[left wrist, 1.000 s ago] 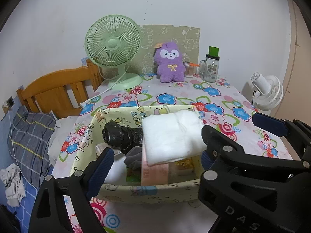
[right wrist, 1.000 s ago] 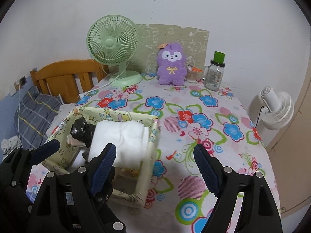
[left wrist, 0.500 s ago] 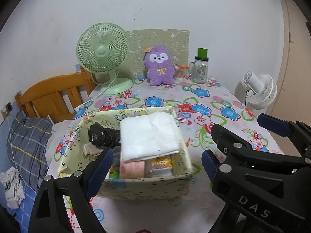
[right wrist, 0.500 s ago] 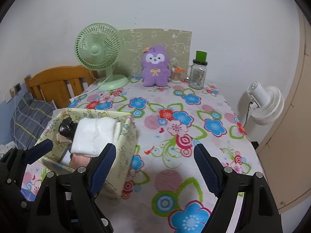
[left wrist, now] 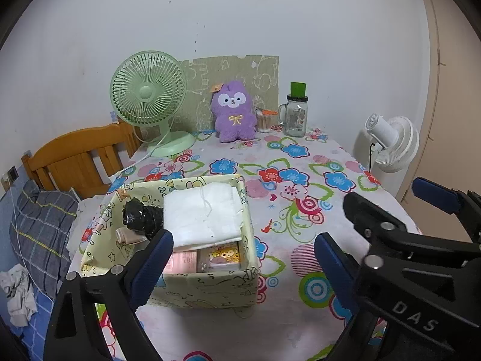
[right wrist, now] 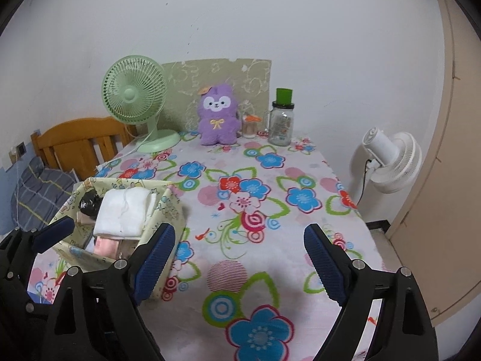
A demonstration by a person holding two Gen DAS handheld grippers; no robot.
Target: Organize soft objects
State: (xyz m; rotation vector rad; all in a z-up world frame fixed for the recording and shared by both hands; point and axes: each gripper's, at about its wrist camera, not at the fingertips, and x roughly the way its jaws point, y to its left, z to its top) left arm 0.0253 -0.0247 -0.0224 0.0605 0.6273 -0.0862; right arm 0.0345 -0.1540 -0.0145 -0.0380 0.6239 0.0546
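Note:
A yellow patterned fabric box (left wrist: 210, 288) (right wrist: 171, 207) stands at the table's near left. In it lie a folded white cloth (left wrist: 204, 213) (right wrist: 123, 213), a black crumpled bag (left wrist: 141, 218) (right wrist: 88, 203) and pink packets (left wrist: 186, 263). A purple plush toy (left wrist: 234, 111) (right wrist: 218, 118) sits upright at the far edge. My left gripper (left wrist: 243, 263) is open and empty, held back from the box's near side. My right gripper (right wrist: 239, 258) is open and empty above the flowered tablecloth (right wrist: 255, 198), right of the box.
A green desk fan (left wrist: 150, 99) (right wrist: 135, 99) stands at the far left, a glass jar with green lid (left wrist: 296, 111) (right wrist: 282, 120) at the far right. A white fan (left wrist: 393, 144) (right wrist: 390, 162) stands off the table's right. A wooden chair (left wrist: 78, 156) and bedding are at left.
Both grippers have pulled back and up from the box, so it looks smaller and more of the table shows. The box and its contents have not moved.

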